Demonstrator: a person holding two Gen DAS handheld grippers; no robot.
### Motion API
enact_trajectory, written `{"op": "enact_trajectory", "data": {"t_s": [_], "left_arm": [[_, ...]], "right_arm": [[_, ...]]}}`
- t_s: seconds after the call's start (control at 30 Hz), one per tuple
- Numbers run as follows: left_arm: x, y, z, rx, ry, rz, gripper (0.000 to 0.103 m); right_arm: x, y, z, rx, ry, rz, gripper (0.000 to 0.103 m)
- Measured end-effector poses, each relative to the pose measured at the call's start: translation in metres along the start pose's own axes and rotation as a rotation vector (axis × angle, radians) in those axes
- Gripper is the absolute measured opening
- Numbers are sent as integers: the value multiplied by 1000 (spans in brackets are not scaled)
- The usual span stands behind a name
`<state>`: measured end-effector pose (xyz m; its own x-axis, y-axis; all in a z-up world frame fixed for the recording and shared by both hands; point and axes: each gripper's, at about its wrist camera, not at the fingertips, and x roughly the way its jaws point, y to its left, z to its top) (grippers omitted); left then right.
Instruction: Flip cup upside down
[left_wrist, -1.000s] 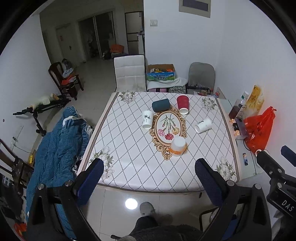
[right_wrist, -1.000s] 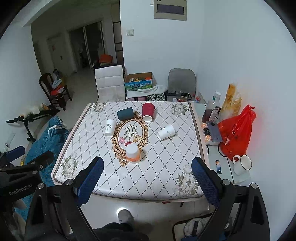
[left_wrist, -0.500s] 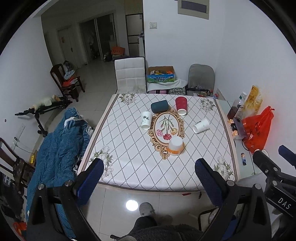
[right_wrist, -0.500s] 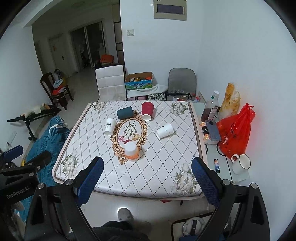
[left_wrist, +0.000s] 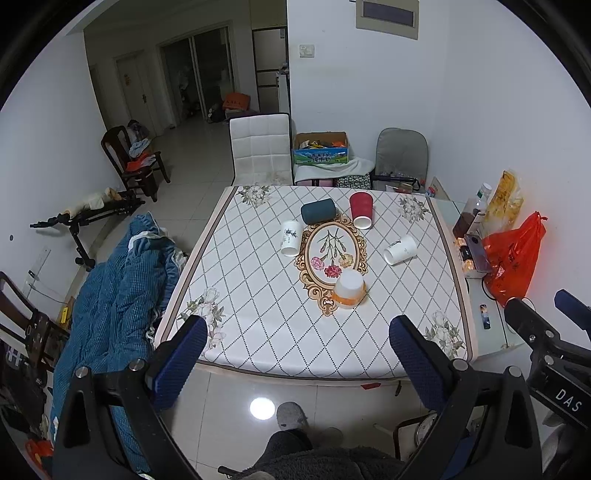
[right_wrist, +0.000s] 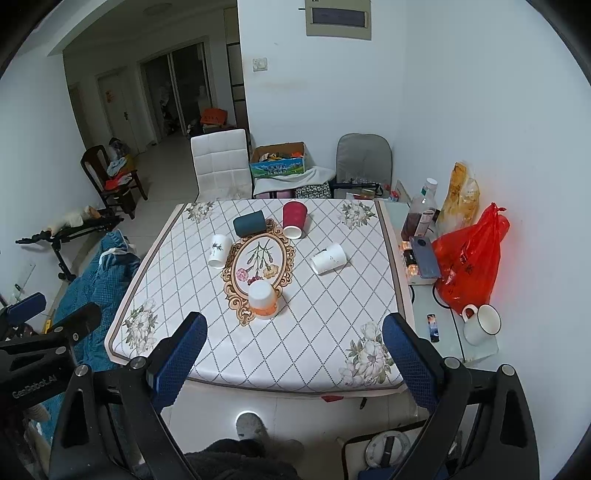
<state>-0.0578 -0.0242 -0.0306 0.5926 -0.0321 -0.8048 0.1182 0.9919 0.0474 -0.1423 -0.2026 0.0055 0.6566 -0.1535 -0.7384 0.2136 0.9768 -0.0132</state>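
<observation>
The jaws of both grippers stand wide apart and hold nothing. The left gripper (left_wrist: 295, 354) and the right gripper (right_wrist: 293, 349) both hang short of the near edge of the worktop (left_wrist: 258, 295), above the tiled floor, well apart from every cup.

Five cups are on the worktop's patterned cloth. A white cup with an orange band (left_wrist: 349, 289) stands upside down, base up, on the near end of the oval flower mat (left_wrist: 332, 254); the right wrist view shows it (right_wrist: 262, 298) nearest of all to the jaws. A white cup with a plant print (left_wrist: 290, 238) sits just left of the mat; its mouth faces the near side, and I cannot tell whether it lies flat or stands tilted. A dark teal cup (left_wrist: 318, 211) lies on its side at the mat's far end. A red cup (left_wrist: 361, 210) lies beside it with its white mouth turned toward the near side. A plain white cup (left_wrist: 400, 250) lies on its side to the right of the mat, apart from the others.

On the low side table to the right are a red plastic bag (right_wrist: 467, 258), a bottle (right_wrist: 421, 212) and a white mug (right_wrist: 480, 324). A white chair (left_wrist: 260, 147) stands at the far edge of the worktop, and a blue blanket (left_wrist: 110, 295) is heaped to the left.
</observation>
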Motion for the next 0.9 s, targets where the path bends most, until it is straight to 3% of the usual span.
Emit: {"op": "enact_trajectory", "data": {"t_s": [0.9], "left_arm": [[-13, -4, 1, -21, -10, 20, 101]], "right_arm": [[-3, 13, -1, -15, 3, 5, 98]]}}
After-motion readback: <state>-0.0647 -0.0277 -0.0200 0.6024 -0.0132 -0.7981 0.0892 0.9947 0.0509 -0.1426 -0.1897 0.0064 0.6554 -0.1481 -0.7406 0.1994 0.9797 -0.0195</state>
